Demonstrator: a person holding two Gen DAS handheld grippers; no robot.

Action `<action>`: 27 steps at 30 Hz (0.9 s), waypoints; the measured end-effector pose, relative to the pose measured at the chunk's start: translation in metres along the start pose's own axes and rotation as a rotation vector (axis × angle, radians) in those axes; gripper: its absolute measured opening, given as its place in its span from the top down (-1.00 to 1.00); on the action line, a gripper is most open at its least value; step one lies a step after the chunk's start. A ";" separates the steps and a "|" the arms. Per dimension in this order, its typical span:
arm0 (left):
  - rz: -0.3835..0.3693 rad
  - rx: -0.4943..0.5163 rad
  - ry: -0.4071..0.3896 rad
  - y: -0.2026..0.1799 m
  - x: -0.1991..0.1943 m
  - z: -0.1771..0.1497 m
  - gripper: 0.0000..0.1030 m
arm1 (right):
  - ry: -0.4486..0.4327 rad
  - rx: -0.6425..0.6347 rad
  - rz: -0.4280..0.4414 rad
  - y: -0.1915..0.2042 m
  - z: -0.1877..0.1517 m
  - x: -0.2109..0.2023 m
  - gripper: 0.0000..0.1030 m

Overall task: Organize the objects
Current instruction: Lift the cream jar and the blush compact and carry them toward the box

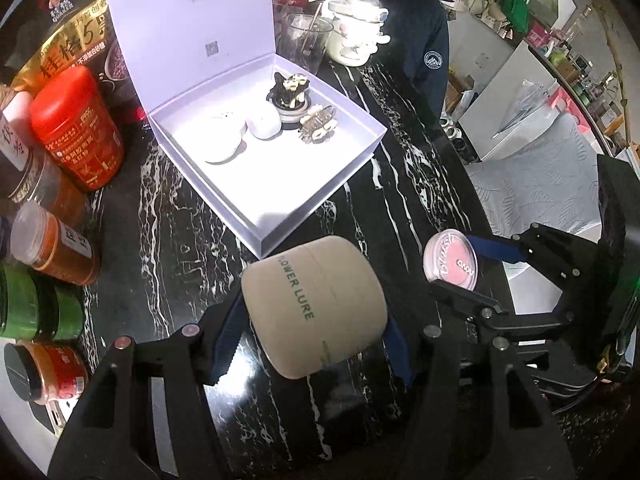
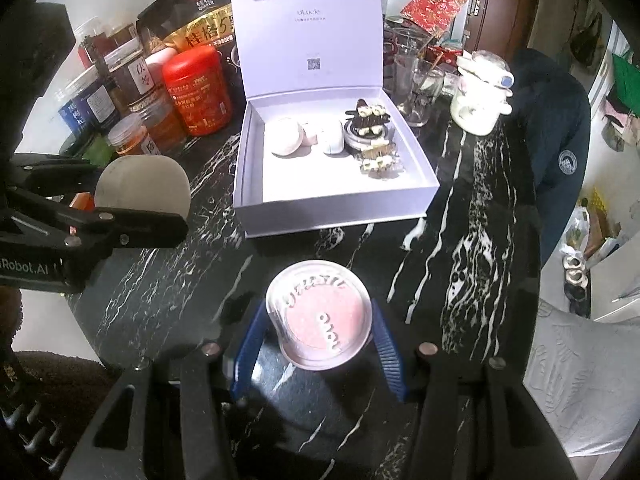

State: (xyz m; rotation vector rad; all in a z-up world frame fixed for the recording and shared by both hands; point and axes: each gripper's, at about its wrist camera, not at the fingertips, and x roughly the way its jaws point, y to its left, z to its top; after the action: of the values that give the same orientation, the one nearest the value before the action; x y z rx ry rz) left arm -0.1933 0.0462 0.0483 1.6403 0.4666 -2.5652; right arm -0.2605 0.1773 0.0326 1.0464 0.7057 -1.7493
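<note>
My left gripper (image 1: 316, 340) is shut on a beige case (image 1: 316, 304) printed "FLOWER LURE", held above the black marble table (image 1: 168, 216). In the right wrist view that beige case (image 2: 142, 184) shows at the left. My right gripper (image 2: 320, 340) is shut on a round pink blush compact (image 2: 320, 314) with a clear lid; the same pink compact (image 1: 450, 262) appears at the right of the left wrist view. Ahead stands an open white box (image 1: 324, 184) (image 2: 332, 208), lid up. Inside lie a white round case (image 2: 287, 136), a white earbud case (image 2: 334, 138) and two hair clips (image 2: 378, 158).
Spice jars and a red tin (image 1: 76, 128) (image 2: 198, 92) crowd the left edge, with an oatmeal bag (image 2: 200, 28) behind. Glasses (image 2: 416, 84) and a white ceramic jar (image 2: 482, 96) stand behind the box at the right. A dark jacket (image 2: 560, 148) hangs past the table's right edge.
</note>
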 end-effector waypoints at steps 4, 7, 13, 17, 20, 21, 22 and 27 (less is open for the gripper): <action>-0.003 0.003 0.000 0.003 0.000 0.006 -0.16 | -0.001 0.000 0.006 0.001 0.009 0.001 -0.04; -0.003 0.007 -0.004 0.006 0.000 0.012 -0.16 | -0.001 -0.001 0.004 0.001 0.014 0.003 -0.04; -0.004 0.007 0.000 0.013 0.004 0.022 -0.16 | 0.008 -0.003 0.005 -0.001 0.027 0.012 -0.04; -0.007 0.002 0.008 0.019 0.009 0.029 -0.16 | 0.017 -0.002 0.006 -0.005 0.036 0.020 -0.04; -0.007 0.002 0.013 0.023 0.013 0.036 -0.16 | 0.026 -0.002 0.006 -0.007 0.042 0.026 -0.04; -0.007 0.003 0.015 0.024 0.015 0.038 -0.16 | 0.029 -0.002 0.007 -0.008 0.043 0.028 -0.04; -0.008 0.004 0.019 0.026 0.017 0.041 -0.16 | 0.034 -0.001 0.008 -0.009 0.045 0.030 -0.04; -0.014 -0.004 0.045 0.033 0.030 0.049 -0.16 | 0.055 0.001 0.016 -0.014 0.052 0.043 -0.04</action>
State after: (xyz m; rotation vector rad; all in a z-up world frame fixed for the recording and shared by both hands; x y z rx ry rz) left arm -0.2423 0.0044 0.0337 1.7022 0.4886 -2.5403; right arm -0.2992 0.1218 0.0194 1.1019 0.7283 -1.7129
